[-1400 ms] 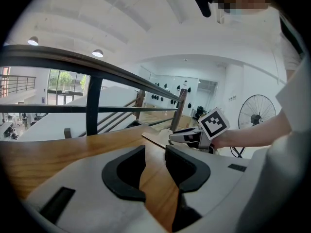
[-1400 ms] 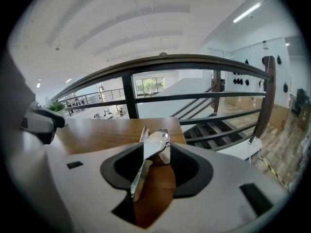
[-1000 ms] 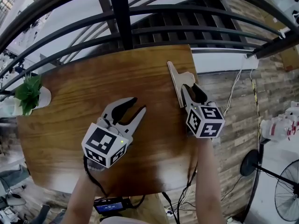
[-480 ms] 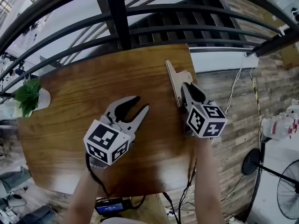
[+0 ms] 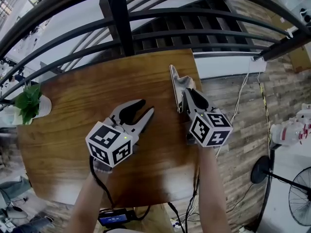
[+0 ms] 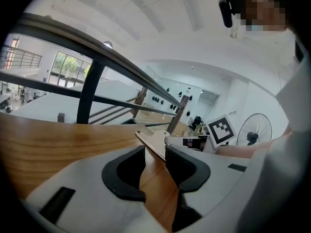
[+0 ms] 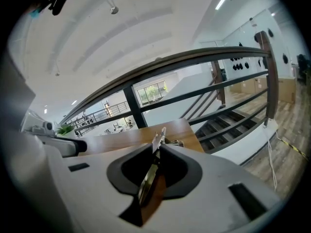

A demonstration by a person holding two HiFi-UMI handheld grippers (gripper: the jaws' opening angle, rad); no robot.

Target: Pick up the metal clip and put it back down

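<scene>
No readable text, brand, number or sign on anything in any view.

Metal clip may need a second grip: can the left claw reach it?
Probably yes: only bare wooden table separates the open left claw from the flat silver metal clip, though the right claw is closing on it.
</scene>
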